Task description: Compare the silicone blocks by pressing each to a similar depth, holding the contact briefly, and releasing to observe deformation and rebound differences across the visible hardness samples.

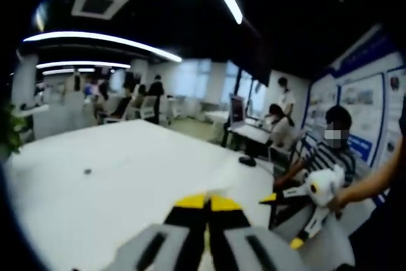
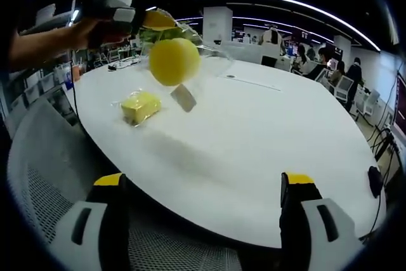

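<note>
Right gripper view: right gripper [image 2: 206,207] spread wide, yellow-tipped fingers [image 2: 109,182] at the near rim of the white surface [image 2: 266,150], holding nothing. Ahead and to the left, well apart from those fingers, a yellow block [image 2: 141,106] in clear wrap lying flat on the surface, long axis running roughly left to right across the view. Above and just beyond it, a round yellow sample [image 2: 174,61] in a clear bag hanging clear of the surface from the left gripper [image 2: 158,20], apparently pinched at the bag's top. Left gripper view: left fingers [image 1: 190,202] pressed together, held thing hidden there; right gripper [image 1: 282,211] off to the right. By judgement, left gripper nearer the flat block, nothing yet pressed.
</note>
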`<state>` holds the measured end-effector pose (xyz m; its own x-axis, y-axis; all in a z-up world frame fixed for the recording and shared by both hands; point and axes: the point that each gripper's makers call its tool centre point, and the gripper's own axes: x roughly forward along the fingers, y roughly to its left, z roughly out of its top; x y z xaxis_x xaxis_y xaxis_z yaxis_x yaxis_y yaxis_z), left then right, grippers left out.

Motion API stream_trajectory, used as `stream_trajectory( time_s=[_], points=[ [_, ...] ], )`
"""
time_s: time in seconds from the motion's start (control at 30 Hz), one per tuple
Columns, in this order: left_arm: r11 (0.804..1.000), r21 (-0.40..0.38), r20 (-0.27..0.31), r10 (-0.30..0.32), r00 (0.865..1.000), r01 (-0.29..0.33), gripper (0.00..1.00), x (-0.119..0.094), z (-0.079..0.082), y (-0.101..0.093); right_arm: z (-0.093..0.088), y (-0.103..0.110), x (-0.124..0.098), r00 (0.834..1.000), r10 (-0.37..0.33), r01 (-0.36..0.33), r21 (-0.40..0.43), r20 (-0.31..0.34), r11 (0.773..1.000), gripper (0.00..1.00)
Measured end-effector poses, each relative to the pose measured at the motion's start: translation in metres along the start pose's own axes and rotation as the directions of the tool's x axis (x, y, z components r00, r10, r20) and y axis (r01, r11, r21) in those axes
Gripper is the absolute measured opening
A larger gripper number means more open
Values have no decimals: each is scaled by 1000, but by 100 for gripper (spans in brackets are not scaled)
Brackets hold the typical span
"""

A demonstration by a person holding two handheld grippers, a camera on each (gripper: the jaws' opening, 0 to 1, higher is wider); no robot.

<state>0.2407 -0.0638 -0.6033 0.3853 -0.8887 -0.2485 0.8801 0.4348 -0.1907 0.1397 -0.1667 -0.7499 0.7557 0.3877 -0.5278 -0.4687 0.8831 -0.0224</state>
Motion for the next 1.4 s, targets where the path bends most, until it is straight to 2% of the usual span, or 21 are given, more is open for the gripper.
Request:
stream_trajectory(
  time_s=[0.13,0.43,0.53,0.6,0.63,0.7,0.77,0.87,0.9,0.93,1.07,1.1,1.13,1.17,1.2,1.3,1.37,1.4],
  points=[
    [1000,-19,15,18,1000,-18,0,-9,4,-2,0,1,0,1000,10,-10,4,-3,1000,95],
    [999,-30,70,25,997,-23,0,-28,28,-9,-1,7,0,999,42,-41,10,-12,999,96],
    [999,-43,81,28,996,-25,0,-33,30,-9,0,9,-1,998,57,-57,12,-15,998,96],
    [999,-44,87,22,996,-19,0,-37,30,-11,-1,11,-2,997,64,-67,-55,-40,996,96],
    [999,-48,86,17,996,-13,0,-39,29,-12,0,12,-1,997,67,-70,-60,-45,996,96],
    [999,-44,85,14,996,-10,0,-43,29,-14,12,13,-2,996,91,-92,-55,-24,994,96],
    [999,-40,84,10,996,-7,0,-45,29,-17,33,12,-1,993,115,-114,-27,30,993,95],
    [1000,-16,79,-4,997,5,0,-50,33,-23,70,13,0,977,169,-174,26,133,984,93],
    [1000,-17,81,-7,997,9,0,-51,34,-25,76,15,0,971,188,-195,33,146,980,92],
    [1000,-12,87,-6,996,7,0,-53,36,-27,86,20,1,958,227,-238,41,177,970,91],
    [1000,-14,105,-11,994,13,0,-59,42,-32,104,25,5,939,258,-276,48,227,960,88],
    [1000,-14,109,-12,994,13,0,-60,44,-34,111,30,6,926,279,-304,67,254,950,86],
    [1000,-14,112,-10,994,12,0,-61,45,-35,113,31,6,922,286,-314,70,262,947,83],
    [1000,-19,115,-8,993,10,0,-63,47,-36,120,36,5,908,306,-341,79,287,937,79],
    [1000,-20,116,-9,993,11,0,-64,48,-38,123,37,6,904,311,-352,100,293,931,74],
    [1000,-12,124,-20,992,22,0,-66,53,-45,143,49,3,857,361,-432,131,367,892,74],
    [1000,-6,128,-29,991,30,0,-67,56,-50,153,54,1,835,380,-463,137,398,875,74],
    [999,-5,130,-35,991,36,0,-68,57,-52,159,55,0,826,381,-468,129,415,874,71]
  ],
)
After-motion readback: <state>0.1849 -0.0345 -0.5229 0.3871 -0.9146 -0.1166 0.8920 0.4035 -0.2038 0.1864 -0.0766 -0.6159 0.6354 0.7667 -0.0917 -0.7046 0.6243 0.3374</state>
